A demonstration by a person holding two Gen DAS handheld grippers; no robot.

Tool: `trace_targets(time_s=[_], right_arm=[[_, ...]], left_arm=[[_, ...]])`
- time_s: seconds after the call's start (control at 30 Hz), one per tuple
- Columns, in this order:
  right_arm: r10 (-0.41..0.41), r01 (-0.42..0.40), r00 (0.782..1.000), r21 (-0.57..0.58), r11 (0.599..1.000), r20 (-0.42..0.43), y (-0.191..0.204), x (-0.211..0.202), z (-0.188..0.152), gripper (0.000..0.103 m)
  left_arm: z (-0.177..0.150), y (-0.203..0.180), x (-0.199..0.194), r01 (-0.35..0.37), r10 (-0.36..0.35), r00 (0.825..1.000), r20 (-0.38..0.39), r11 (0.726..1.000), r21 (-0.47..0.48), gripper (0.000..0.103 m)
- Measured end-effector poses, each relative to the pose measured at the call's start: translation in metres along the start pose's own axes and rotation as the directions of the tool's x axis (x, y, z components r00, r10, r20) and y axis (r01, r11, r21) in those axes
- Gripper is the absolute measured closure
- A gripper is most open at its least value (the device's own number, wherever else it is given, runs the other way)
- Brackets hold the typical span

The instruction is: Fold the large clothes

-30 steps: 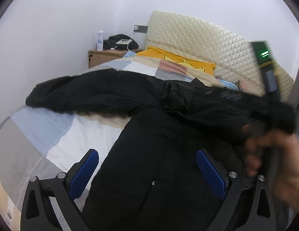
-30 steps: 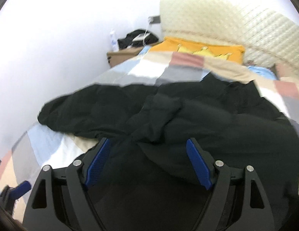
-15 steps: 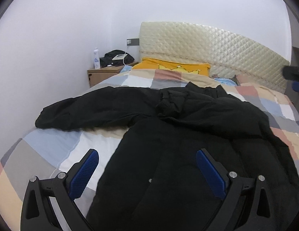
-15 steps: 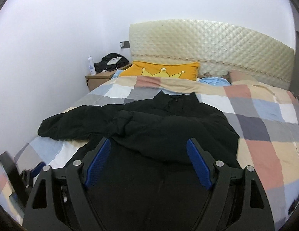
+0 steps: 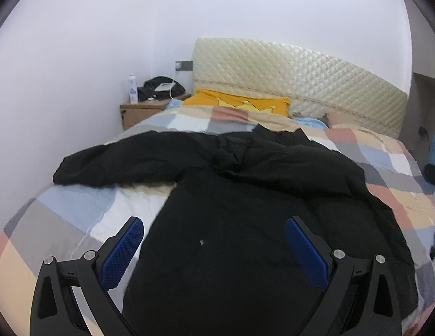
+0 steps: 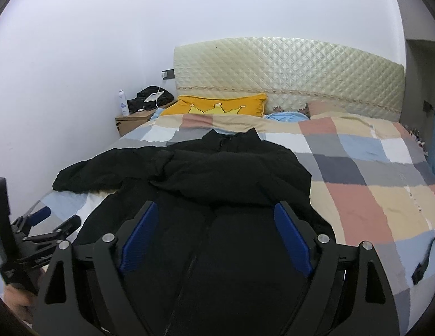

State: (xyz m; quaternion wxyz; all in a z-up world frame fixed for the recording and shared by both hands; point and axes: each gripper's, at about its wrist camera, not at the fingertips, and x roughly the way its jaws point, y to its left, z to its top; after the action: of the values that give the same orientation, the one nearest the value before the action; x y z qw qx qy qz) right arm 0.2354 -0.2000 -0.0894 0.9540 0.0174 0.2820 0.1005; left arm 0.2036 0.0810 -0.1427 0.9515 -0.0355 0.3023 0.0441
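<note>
A large black padded jacket lies on the checked bed cover, collar toward the headboard. One sleeve stretches out to the left; the other sleeve is folded across the chest. My left gripper is open and empty, above the jacket's lower body. My right gripper is open and empty, above the jacket's front zip. The left gripper also shows at the left edge of the right wrist view.
The checked bed cover spreads to the right of the jacket. A yellow pillow and a quilted headboard are at the far end. A wooden nightstand with a bottle and a black bag stands far left. White walls surround the bed.
Both grippers have pulled back and risen from the jacket. The right gripper and hand have left the left wrist view. The right sleeve now lies folded across the chest.
</note>
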Motion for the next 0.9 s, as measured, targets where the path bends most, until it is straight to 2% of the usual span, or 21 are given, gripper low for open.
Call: trace_targets(time_s=[0.1, 0.2, 0.3, 0.43, 0.6, 0.7, 0.77, 0.9], right_arm=[[0.001, -0.001, 1.000, 0.008, 1.000, -0.002, -0.007, -0.004, -0.013, 0.018], [0.001, 0.000, 1.000, 0.019, 1.000, -0.015, -0.010, -0.005, -0.024, 0.018], [0.005, -0.004, 0.999, 0.027, 1.000, -0.034, -0.009, -0.008, -0.034, 0.017], [-0.009, 0.011, 0.999, 0.042, 0.999, -0.049, -0.008, -0.016, -0.041, 0.000], [0.016, -0.014, 0.999, 0.050, 0.999, -0.038, -0.006, -0.032, -0.039, 0.000], [0.034, -0.033, 0.999, 0.071, 0.997, -0.013, -0.003, -0.055, -0.036, 0.000], [0.012, -0.011, 1.000, 0.095, 0.995, -0.017, 0.001, -0.068, -0.034, 0.000], [-0.076, 0.085, 0.994, 0.124, 0.989, -0.078, 0.010, -0.090, -0.023, 0.000]], left_arm=[[-0.011, -0.009, -0.013, -0.008, 0.008, 1.000, -0.003, 0.999, 0.035, 0.001], [-0.018, -0.018, -0.027, 0.018, -0.016, 0.999, -0.030, 0.998, 0.056, 0.001], [-0.022, -0.025, -0.046, 0.035, -0.034, 0.999, -0.025, 0.997, 0.064, 0.001], [-0.020, -0.032, -0.066, 0.056, -0.054, 0.998, -0.031, 0.996, 0.074, 0.001], [-0.012, -0.035, -0.083, 0.082, -0.079, 0.995, -0.064, 0.995, 0.049, 0.001], [-0.007, -0.031, -0.094, 0.082, -0.079, 0.995, -0.058, 0.995, 0.049, 0.001], [-0.001, -0.025, -0.100, 0.086, -0.083, 0.995, -0.056, 0.995, 0.042, 0.001], [0.013, -0.001, -0.109, 0.098, -0.097, 0.994, -0.048, 0.995, 0.021, 0.001]])
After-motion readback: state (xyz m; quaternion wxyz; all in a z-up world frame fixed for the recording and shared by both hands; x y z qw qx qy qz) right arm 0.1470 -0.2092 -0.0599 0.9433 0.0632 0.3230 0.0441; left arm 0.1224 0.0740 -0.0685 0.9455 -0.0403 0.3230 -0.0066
